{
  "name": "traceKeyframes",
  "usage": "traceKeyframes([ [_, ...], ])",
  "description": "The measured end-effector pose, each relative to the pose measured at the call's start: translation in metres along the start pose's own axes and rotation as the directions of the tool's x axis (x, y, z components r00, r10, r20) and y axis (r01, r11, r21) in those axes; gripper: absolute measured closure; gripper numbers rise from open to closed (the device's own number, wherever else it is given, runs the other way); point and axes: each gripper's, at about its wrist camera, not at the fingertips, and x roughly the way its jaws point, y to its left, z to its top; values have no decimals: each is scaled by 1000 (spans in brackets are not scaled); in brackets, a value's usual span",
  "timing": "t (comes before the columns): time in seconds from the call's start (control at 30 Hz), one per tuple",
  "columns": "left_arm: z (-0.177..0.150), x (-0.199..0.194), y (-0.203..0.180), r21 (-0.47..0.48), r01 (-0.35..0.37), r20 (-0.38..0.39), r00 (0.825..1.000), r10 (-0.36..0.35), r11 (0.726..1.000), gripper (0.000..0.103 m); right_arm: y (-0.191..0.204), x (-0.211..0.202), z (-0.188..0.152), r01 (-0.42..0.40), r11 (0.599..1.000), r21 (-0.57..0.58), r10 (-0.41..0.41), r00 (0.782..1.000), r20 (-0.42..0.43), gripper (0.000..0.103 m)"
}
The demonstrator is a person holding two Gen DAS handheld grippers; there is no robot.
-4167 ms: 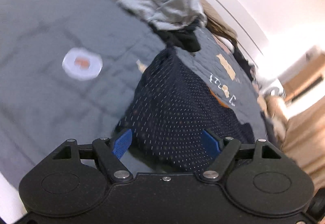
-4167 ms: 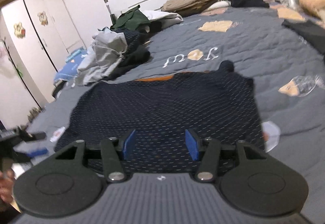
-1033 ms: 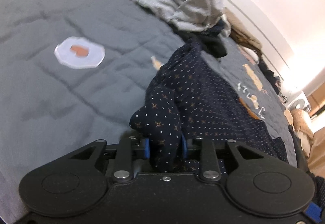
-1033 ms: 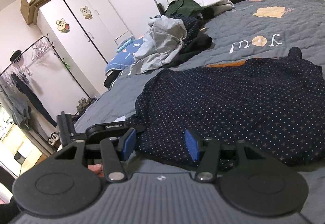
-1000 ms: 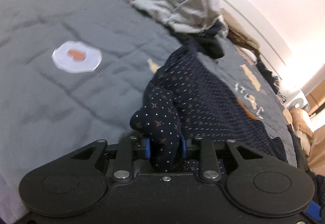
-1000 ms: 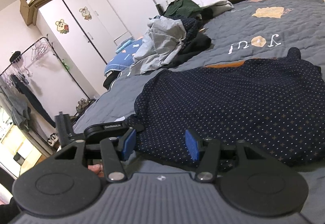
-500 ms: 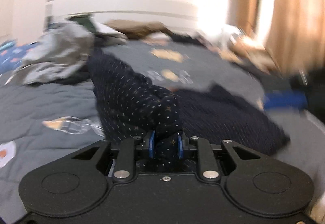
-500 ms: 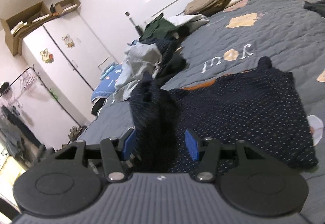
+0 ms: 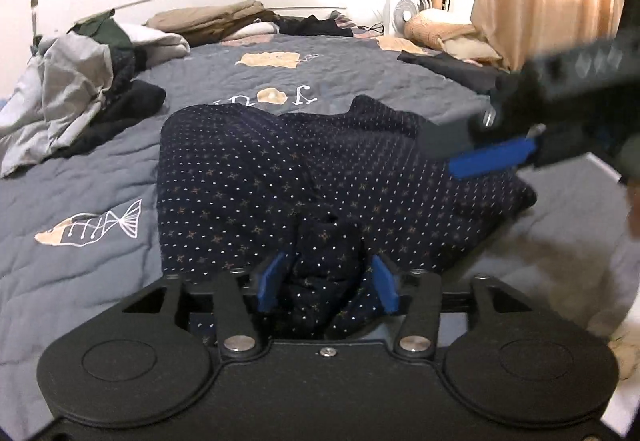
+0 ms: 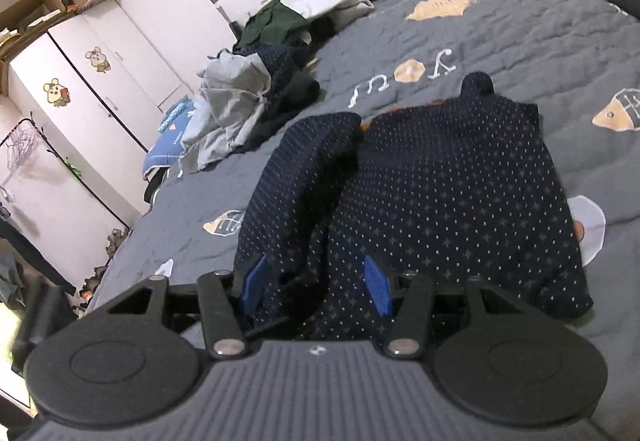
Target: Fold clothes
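So the bed (image 9: 120,273) takes up nearly everything ahead of both my claws, its grey quilt carrying one garment in work and a good deal more waiting. Off to the upper left of my left claw (image 9: 327,283) sits the heap of unfolded clothes (image 9: 80,89), grey and black pieces tumbled together, and beyond it near the headboard lie tan and dark items I haven't touched; I judge those as most of the job still to come.

Directly in front of that claw lies the navy dotted garment (image 9: 248,169), spread on the quilt with its left portion turned over onto the middle. From the right wrist view the flap shows as a raised, loose ridge left of centre, not pressed flat, so I'd call this a first fold made but not tidied. The right side of the garment looks unfolded, lying single and flat out to its edge.

My left claw has just been opening; its blue pads stand apart with a bunched bit of the fabric between them, released rather than pinched. My right claw (image 10: 316,287) hovers low over the near hem with its jaws parted and cloth below them, though whether the left pad brushes the folded flap I can't quite tell, since the fabric hides part of it
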Motion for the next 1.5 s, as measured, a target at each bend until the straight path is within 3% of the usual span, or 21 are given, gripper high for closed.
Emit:
traceKeyframes([
  [0.13, 5, -25, 9, -25, -7, 11, 1000, 8, 1000, 38, 0, 4, -1, -18, 1000, 24, 18, 1000, -5, 50],
  [0.27, 13, -49, 32, -106, -39, 81, 996, 48, 994, 31, 7, 15, -7, -25, 1000, 9, 25, 999, -34, 50],
  [0.43, 19, -53, 66, -281, -63, 98, 991, 94, 958, 30, 21, 39, -20, -17, 999, -43, 13, 996, -92, 50],
  [0.53, 20, -52, 76, -332, -72, 90, 990, 107, 941, 29, 26, 50, -25, -2, 999, -54, -3, 995, -101, 50],
  [1.17, 11, -58, 90, -340, -102, 60, 990, 130, 935, 25, 32, 91, -27, 54, 996, 69, -52, 998, -33, 51],
  [1.27, 8, -58, 92, -339, -114, 52, 989, 139, 934, 25, 33, 91, -25, 59, 994, 89, -58, 998, -19, 78],
  [1.5, 7, -62, 101, -366, -136, 51, 985, 166, 921, 25, 38, 52, -9, -28, 990, 137, 13, 994, 104, 85],
])
